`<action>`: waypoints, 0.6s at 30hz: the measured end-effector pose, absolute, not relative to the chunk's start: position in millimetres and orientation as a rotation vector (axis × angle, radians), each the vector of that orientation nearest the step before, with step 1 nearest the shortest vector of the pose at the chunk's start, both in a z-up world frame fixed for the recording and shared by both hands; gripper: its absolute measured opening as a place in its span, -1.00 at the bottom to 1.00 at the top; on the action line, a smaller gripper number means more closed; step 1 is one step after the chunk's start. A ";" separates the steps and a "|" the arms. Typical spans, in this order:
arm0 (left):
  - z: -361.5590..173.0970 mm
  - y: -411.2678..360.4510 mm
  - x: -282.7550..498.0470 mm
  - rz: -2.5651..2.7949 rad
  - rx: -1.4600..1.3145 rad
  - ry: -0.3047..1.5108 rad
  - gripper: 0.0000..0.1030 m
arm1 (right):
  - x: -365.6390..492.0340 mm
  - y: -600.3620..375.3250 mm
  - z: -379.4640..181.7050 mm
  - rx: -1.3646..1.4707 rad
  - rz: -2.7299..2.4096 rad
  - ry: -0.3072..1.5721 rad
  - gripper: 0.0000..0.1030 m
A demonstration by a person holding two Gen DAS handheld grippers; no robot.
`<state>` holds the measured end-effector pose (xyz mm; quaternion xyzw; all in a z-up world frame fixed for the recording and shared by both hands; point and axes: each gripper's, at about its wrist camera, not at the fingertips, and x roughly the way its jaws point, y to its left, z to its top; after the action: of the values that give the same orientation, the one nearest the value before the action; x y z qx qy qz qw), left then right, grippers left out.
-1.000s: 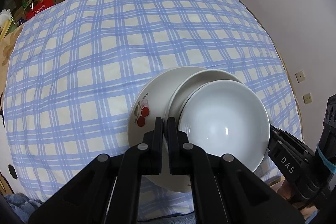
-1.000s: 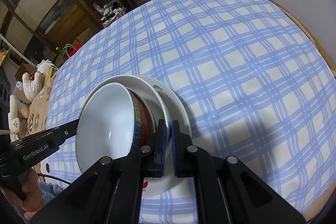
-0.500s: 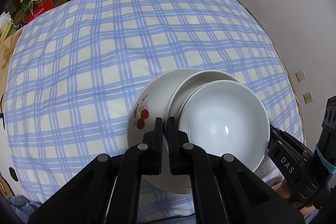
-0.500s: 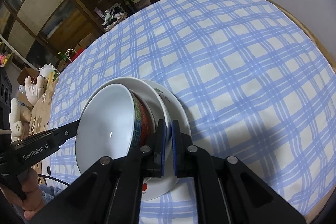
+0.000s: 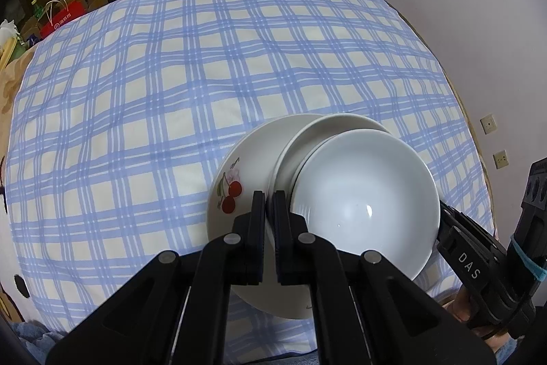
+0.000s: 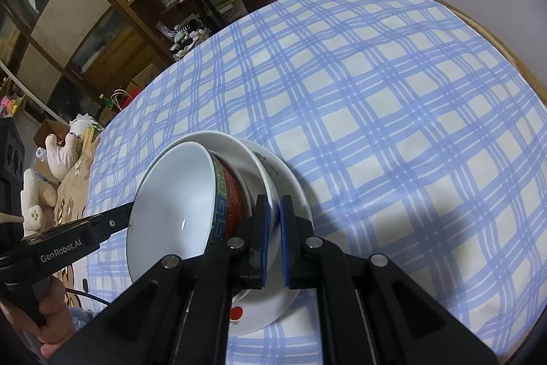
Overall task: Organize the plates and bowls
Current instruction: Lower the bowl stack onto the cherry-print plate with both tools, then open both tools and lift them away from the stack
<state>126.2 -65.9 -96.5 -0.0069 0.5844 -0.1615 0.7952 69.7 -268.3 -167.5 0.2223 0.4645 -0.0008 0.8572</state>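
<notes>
Stack of crockery sits at the near edge of a bed covered w/ a blue-and-cream checked sheet (image 5: 164,98). Bottom: wide white cherry-print plate (image 5: 239,173), red cherries on its left side. On it a smaller plain white dish (image 5: 307,135), and in that a bowl (image 5: 365,194), white inside, red outside w/ a green-and-blue key-pattern band under the rim (outside seen only from the right wrist cam). Bowl is tilted, its mouth tipped toward the left side, not sitting flat in the dish. Left gripper (image 5: 269,204): jaws nearly together, pinching the rim of the white dish on the cherry side; only a thin strip of china shows between the black fingers. Right gripper (image 6: 272,221): blue-faced pads closed on a dish rim at the opposite side of the stack; looks like the same white dish, w/ the cherry plate just outside the right pad, but can't be sure which rim exactly. Each tool also shows in the other cam, reaching to the bowl's edge; tips are hidden behind the bowl there. A hand (image 6: 51,313) holds the left tool's grip, cut off at frame edge. Whether the cherry plate rests on the sheet or is lifted: can't tell. Dish's near rim is hidden under the fingers. Far room (shelves, bags, soft toy) is distorted and dim.
</notes>
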 end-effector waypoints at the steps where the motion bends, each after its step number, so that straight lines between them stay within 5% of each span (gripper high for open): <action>1: -96.6 -66.0 126.3 -0.348 -0.015 1.254 -0.93 | 69.5 -267.8 -167.4 0.465 -0.003 0.974 -0.85; 18: -96.0 -67.0 123.5 -0.310 0.061 1.225 -0.61 | 64.7 -264.8 -162.8 0.417 -0.051 0.955 -0.76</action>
<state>123.5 -67.0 -96.0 0.0284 0.5726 -0.1447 0.8065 64.7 -264.8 -162.8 0.1993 0.4563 -0.0242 0.8669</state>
